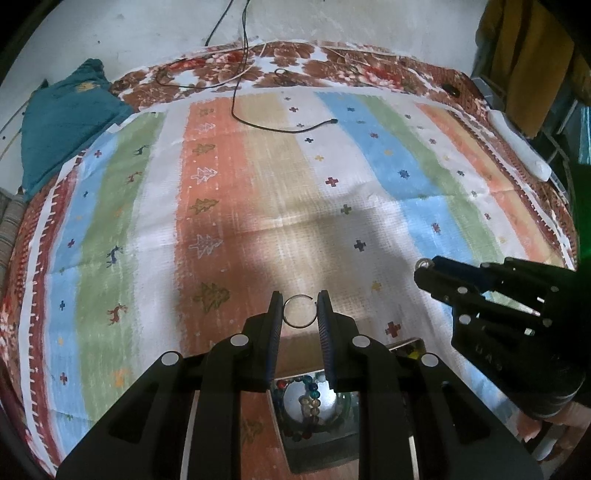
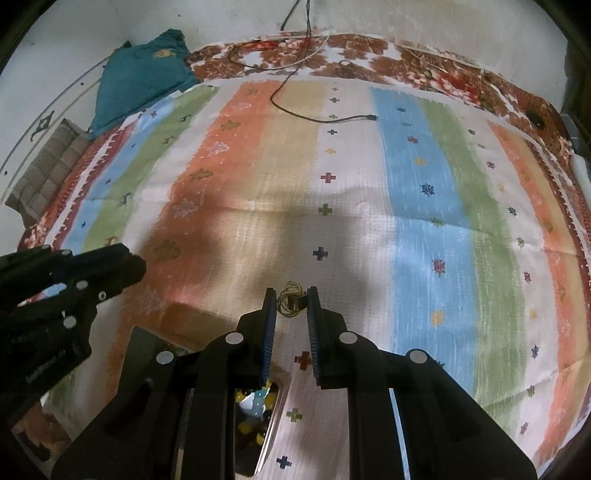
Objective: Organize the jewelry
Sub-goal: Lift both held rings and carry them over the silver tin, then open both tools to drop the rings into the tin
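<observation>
Looking over a striped bedcover (image 1: pixel 258 177) by a white wall (image 1: pixel 147 29), we clamp a thin ring (image 1: pixel 299 311) in the left gripper (image 1: pixel 299 314); only the right view shows the right gripper (image 2: pixel 291 301) clamped on a gold ring bundle (image 2: pixel 290 300).

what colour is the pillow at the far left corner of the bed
Teal, with a small yellowish motif; the pillow shows best in the right wrist view.

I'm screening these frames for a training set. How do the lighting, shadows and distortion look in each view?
Left wrist view: strong fisheye bend, dark vignette corners, a broad soft shadow on the cloth ahead of the left tongs, whose ring stays sharp; glare off the tray below. Right wrist view: same curvature, shadow behind the right tongs, bracelet slightly soft.
</observation>
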`<state>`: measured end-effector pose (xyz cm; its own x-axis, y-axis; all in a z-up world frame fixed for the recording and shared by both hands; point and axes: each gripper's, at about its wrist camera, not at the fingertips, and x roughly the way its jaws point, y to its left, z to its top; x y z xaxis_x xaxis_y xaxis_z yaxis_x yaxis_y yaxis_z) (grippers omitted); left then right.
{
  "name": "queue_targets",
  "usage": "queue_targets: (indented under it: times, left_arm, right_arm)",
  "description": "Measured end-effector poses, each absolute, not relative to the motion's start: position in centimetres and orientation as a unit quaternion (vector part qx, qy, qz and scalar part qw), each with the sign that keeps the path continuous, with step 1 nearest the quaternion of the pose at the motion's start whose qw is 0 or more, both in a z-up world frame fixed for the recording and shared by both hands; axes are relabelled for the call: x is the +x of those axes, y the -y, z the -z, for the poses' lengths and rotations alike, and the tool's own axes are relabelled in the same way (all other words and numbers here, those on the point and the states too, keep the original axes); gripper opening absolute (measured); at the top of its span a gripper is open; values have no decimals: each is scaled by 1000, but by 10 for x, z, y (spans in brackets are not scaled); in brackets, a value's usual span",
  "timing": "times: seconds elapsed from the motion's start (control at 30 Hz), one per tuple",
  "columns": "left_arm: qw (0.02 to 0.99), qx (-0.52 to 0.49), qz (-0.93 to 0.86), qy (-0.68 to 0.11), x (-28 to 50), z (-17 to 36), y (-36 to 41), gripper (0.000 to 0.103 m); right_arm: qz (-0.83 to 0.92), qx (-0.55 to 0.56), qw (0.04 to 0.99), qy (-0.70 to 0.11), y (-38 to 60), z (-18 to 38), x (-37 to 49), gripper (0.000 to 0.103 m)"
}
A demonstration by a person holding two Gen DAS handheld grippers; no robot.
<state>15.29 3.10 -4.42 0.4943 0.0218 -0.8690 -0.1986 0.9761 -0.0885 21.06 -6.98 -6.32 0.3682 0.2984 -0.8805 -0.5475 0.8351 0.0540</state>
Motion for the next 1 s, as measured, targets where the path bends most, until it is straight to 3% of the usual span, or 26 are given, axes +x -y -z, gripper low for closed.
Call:
queue_targets:
  times: [1.0]
  left_arm:
    - [886,-76,-45,-454,95,12,-10,19]
  right_arm:
    - [-287,-131,824,-470,82,45,151,17]
